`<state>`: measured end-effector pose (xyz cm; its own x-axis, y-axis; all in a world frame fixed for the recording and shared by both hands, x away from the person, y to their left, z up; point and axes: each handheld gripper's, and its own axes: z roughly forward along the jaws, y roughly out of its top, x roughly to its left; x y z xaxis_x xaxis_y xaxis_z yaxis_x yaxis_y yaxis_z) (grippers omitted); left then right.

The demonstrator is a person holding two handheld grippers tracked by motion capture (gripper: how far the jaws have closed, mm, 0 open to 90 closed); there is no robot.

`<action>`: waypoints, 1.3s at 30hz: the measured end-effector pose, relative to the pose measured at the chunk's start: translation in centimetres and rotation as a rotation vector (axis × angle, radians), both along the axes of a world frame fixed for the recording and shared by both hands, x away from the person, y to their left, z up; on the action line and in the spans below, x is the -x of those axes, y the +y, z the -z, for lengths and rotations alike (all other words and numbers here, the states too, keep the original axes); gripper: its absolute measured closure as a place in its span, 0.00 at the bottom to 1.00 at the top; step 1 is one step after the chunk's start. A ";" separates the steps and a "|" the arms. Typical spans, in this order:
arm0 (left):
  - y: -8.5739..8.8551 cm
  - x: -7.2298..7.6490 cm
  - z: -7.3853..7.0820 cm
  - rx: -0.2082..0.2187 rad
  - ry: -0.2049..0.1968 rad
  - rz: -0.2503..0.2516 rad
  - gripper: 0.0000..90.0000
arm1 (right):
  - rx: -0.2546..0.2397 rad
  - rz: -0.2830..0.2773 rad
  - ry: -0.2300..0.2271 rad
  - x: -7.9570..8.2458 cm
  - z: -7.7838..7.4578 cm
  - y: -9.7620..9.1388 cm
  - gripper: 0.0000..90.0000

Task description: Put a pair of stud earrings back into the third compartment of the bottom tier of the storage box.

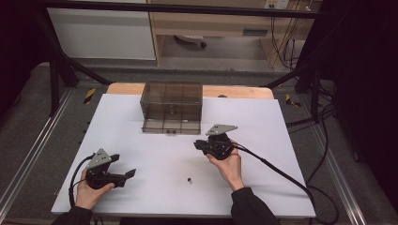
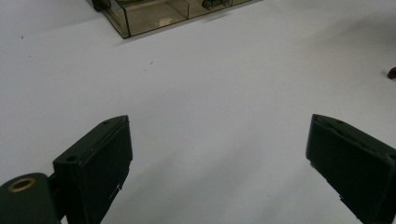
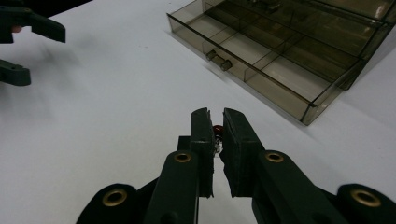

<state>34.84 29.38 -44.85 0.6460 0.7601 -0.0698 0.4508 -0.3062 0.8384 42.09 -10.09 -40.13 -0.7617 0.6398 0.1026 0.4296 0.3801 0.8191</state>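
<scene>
White tabletop (image 1: 155, 164), right claw (image 3: 216, 133) clamping small red part (image 3: 217, 129), left claw (image 2: 217, 158) spread wide, smoky drawer box (image 1: 172, 108) behind.

The left gripper (image 1: 126, 165) rests low with fingers (image 2: 100, 163) spread wide. The right gripper (image 1: 199, 144) has its fingers (image 3: 205, 140) pinched nearly together.

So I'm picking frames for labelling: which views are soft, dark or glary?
High view: dim, black at the side edges, only the white table well lit. Left gripper view: sharp on the open left tool, soft shadows beneath it. Right gripper view: near jaws slightly soft, small red piece hard to read, pale sheen on the smoky drawer box.
</scene>
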 end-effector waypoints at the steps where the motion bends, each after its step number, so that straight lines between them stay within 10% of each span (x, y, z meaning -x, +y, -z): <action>1: 0.0 0.0 0.0 0.001 0.000 0.000 0.07 | 0.004 0.003 -0.001 -0.2 0.0 0.0 0.92; 39: 0.1 0.0 0.1 0.000 0.001 0.001 0.07 | 0.039 0.106 0.014 -8.3 1.4 2.0 0.92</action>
<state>34.88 29.44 -44.93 0.6464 0.7597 -0.0706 0.4517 -0.3064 0.8379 50.41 -8.08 -41.49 -0.6878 0.7208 0.0859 0.4805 0.3634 0.7982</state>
